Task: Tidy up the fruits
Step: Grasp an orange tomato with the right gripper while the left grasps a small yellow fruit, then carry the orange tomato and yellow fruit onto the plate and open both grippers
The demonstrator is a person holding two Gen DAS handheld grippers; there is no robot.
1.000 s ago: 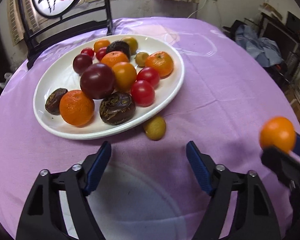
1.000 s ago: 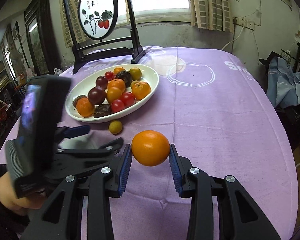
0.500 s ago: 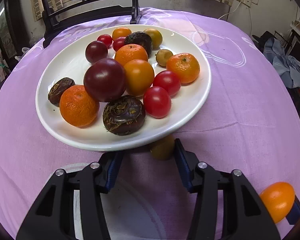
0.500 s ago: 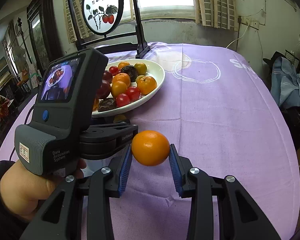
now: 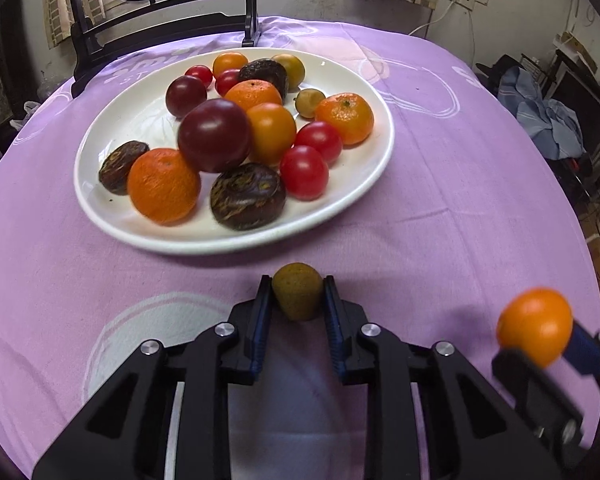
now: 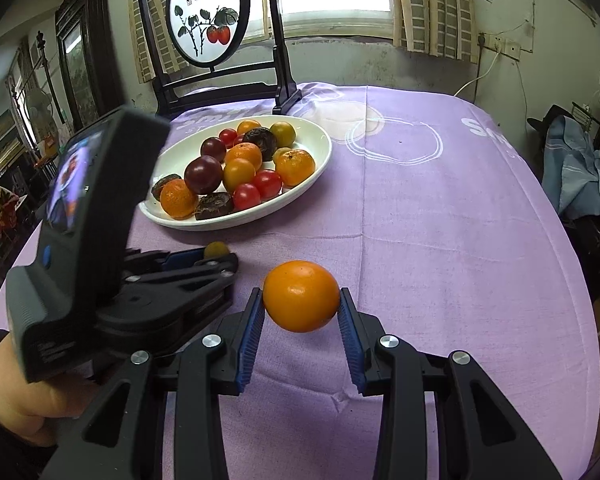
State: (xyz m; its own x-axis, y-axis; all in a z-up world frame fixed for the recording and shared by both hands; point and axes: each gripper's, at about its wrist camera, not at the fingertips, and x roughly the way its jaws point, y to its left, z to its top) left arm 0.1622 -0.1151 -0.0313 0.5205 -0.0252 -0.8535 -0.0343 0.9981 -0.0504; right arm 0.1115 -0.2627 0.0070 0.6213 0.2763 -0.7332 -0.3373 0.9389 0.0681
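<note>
My left gripper (image 5: pixel 297 300) is shut on a small yellow-green fruit (image 5: pixel 297 295), just in front of the white plate (image 5: pixel 374 178). The plate holds several oranges, red tomatoes and dark fruits. The same small fruit (image 6: pixel 216 249) shows between the left gripper's fingers in the right wrist view. My right gripper (image 6: pixel 302 312) is shut on an orange fruit (image 6: pixel 301 295) and holds it above the purple cloth, right of the left gripper. That fruit also shows in the left wrist view (image 5: pixel 534 327). The plate (image 6: pixel 320 160) lies ahead to the left.
The round table wears a purple cloth (image 6: pixel 440 220). A black stand with a round painted screen (image 6: pixel 208 12) stands behind the plate at the table's far edge. Clothes lie on furniture (image 6: pixel 580 168) off the table to the right.
My left gripper moved forward to the small yellow-green fruit by the plate and shut on it. My right gripper kept hold of the orange fruit and hardly moved.
</note>
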